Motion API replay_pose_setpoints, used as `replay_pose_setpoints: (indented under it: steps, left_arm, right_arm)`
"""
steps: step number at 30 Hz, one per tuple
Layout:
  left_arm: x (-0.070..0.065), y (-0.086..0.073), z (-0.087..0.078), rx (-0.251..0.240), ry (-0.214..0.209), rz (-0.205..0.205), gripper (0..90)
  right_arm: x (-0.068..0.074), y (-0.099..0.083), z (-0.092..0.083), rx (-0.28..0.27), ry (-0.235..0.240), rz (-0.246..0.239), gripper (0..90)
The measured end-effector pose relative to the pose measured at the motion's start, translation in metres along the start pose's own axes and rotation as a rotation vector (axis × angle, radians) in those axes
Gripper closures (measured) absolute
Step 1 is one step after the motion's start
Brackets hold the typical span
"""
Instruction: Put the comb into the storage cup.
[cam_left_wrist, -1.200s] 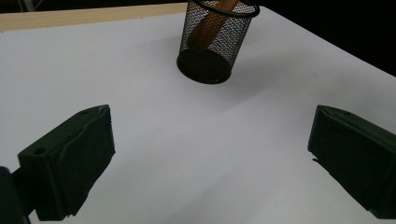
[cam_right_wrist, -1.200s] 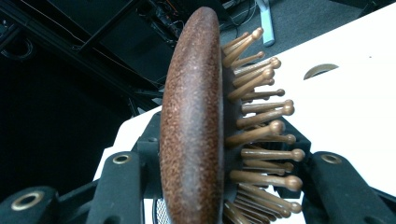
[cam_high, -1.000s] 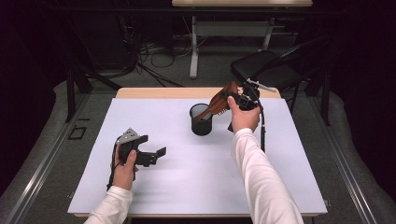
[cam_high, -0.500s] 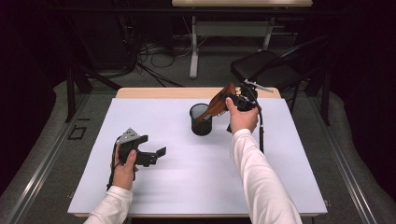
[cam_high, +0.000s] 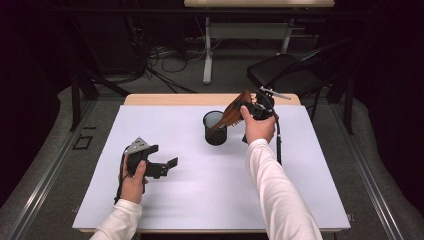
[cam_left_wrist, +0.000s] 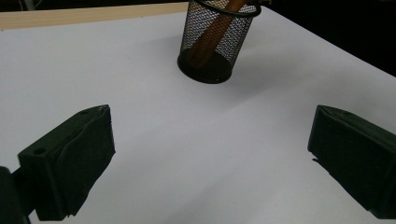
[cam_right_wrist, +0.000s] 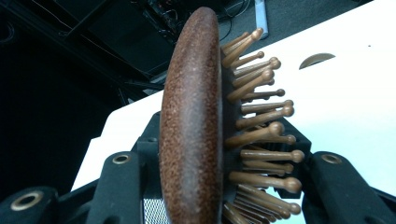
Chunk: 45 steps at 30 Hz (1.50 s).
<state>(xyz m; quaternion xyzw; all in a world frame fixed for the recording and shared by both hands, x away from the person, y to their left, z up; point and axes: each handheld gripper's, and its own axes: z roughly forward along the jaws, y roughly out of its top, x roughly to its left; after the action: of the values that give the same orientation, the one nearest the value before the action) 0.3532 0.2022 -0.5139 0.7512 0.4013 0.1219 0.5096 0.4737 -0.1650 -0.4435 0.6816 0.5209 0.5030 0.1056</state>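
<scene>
A brown wooden hairbrush (cam_high: 233, 112) leans with its handle inside a black mesh cup (cam_high: 215, 129) at the back middle of the white table (cam_high: 200, 195). My right gripper (cam_high: 245, 107) is shut on the brush head, just right of the cup's rim. In the right gripper view the brush (cam_right_wrist: 191, 126) stands edge-on between the jaws, its wooden bristles (cam_right_wrist: 261, 135) pointing right. My left gripper (cam_high: 162, 156) rests low at the table's left, open, with nothing between its jaws. In the left gripper view (cam_left_wrist: 210, 158) the cup (cam_left_wrist: 212, 46) holds the brush handle (cam_left_wrist: 210, 35) ahead of it.
A wooden strip (cam_high: 170, 99) runs along the table's far edge. A black chair (cam_high: 285, 75) stands behind the table's right corner. Cables (cam_high: 150, 60) and a second table's legs (cam_high: 207, 50) lie on the floor beyond.
</scene>
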Motion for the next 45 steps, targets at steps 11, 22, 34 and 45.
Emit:
replay_pose_setpoints:
  steps: [11, 22, 34, 45]
  left_arm:
    - [0.0002, -0.0004, 0.0005, 0.002, 0.003, -0.002, 0.9]
    - [-0.0002, -0.0005, 0.0006, 0.002, 0.001, -0.001, 0.9]
    - [0.0000, -0.0005, 0.0004, 0.002, 0.001, -0.002, 0.9]
    - [0.0003, -0.0006, 0.0003, 0.002, 0.002, -0.005, 0.9]
  right_arm:
    - [-0.0032, -0.0017, 0.0014, 0.007, -0.002, 0.008, 48.7]
    - [-0.0051, -0.0034, 0.0024, -0.008, 0.003, 0.005, 47.6]
    - [-0.0034, -0.0043, 0.0040, -0.024, -0.004, -0.017, 46.9]
    - [-0.0010, -0.0055, 0.0050, -0.041, -0.022, -0.045, 45.9]
